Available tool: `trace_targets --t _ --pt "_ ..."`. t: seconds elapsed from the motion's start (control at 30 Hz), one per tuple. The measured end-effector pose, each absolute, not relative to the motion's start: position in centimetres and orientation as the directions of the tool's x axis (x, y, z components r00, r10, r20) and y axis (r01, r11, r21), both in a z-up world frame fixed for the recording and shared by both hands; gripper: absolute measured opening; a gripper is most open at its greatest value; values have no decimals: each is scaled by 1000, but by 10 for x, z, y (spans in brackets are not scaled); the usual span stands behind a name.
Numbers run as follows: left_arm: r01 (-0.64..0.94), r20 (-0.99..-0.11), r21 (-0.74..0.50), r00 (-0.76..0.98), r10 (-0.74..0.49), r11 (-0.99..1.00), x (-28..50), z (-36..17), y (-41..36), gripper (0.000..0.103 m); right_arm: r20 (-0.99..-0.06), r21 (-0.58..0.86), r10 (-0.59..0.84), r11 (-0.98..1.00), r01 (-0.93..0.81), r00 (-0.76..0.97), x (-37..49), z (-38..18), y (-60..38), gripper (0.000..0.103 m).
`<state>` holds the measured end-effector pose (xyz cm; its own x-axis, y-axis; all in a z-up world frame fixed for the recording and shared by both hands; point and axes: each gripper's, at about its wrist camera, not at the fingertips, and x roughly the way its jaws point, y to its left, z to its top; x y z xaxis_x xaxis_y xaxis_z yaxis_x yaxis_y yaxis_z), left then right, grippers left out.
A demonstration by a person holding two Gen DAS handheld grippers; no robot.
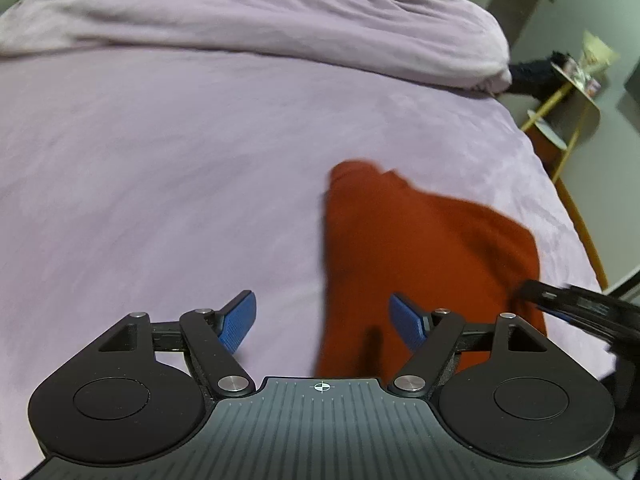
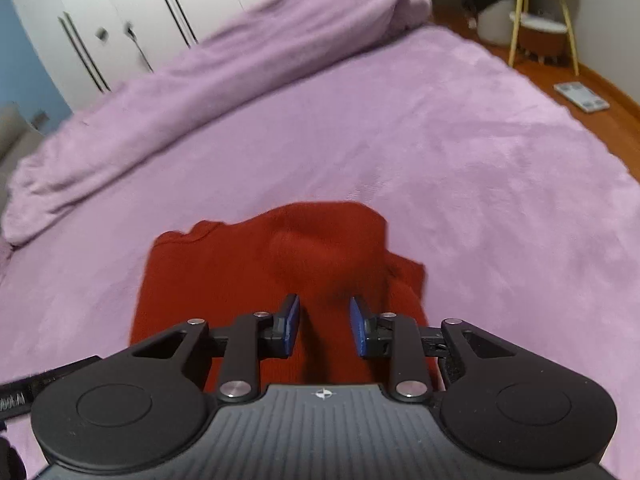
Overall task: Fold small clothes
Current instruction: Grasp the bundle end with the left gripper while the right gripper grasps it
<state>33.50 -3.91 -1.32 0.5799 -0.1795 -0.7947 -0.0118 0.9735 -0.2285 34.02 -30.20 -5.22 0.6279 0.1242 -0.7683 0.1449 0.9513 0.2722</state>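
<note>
A rust-red garment (image 1: 420,240) lies partly folded on the purple bed sheet (image 1: 160,180). My left gripper (image 1: 323,302) hovers over the garment's left edge, its blue pads wide apart and nothing between them. In the right wrist view the same garment (image 2: 224,272) has a raised hump in its middle. My right gripper (image 2: 325,301) hangs just above the cloth near that hump; its pads stand a narrow gap apart and do not press on anything. The right gripper's black body (image 1: 580,308) shows at the garment's right side in the left wrist view.
A rolled purple duvet (image 2: 200,92) runs along the far side of the bed. White wardrobe doors (image 2: 140,0) stand behind it. Beside the bed are a yellow-legged side table (image 2: 540,20) and a bathroom scale (image 2: 582,98) on the wooden floor.
</note>
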Motion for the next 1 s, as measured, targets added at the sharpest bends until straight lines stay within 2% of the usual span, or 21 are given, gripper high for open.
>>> trace_targets --t 0.2,0.37,0.43,0.5,0.57,0.6,0.7,0.8,0.93,1.0 --pt "-20 -827 -186 543 -146 982 406 -29 -84 79 -830 127 11 978 169 558 396 -62 -290 25" --pt "-3 -850 -106 518 -89 994 439 -57 -106 82 -873 91 -3 981 169 488 429 -81 -292 25" --pt "17 -846 -70 528 -68 997 444 -67 -110 85 -879 83 -11 981 176 476 439 -90 -296 30" --pt "15 -842 -51 537 -51 999 445 -76 -112 91 -878 92 -12 977 193 479 442 -99 -302 42" --pt "5 -827 -55 561 -48 998 442 -83 -110 96 -863 116 4 975 190 505 439 -105 -309 49" --pt "-11 -822 -69 567 -51 998 441 -87 -107 98 -854 123 8 975 186 520 436 -106 -312 56" --pt "-30 -814 -144 572 -102 989 438 -87 -94 97 -792 221 85 963 154 605 414 -105 -328 63" --pt "-4 -802 -294 545 -244 956 427 -80 -67 92 -731 336 162 931 142 663 375 -99 -359 80" --pt "52 -717 -512 524 -460 857 387 -73 -12 89 -660 569 352 811 135 664 321 -111 -413 81" --pt "64 -677 -590 504 -537 805 369 -80 7 89 -587 714 490 689 127 644 309 -122 -432 81"
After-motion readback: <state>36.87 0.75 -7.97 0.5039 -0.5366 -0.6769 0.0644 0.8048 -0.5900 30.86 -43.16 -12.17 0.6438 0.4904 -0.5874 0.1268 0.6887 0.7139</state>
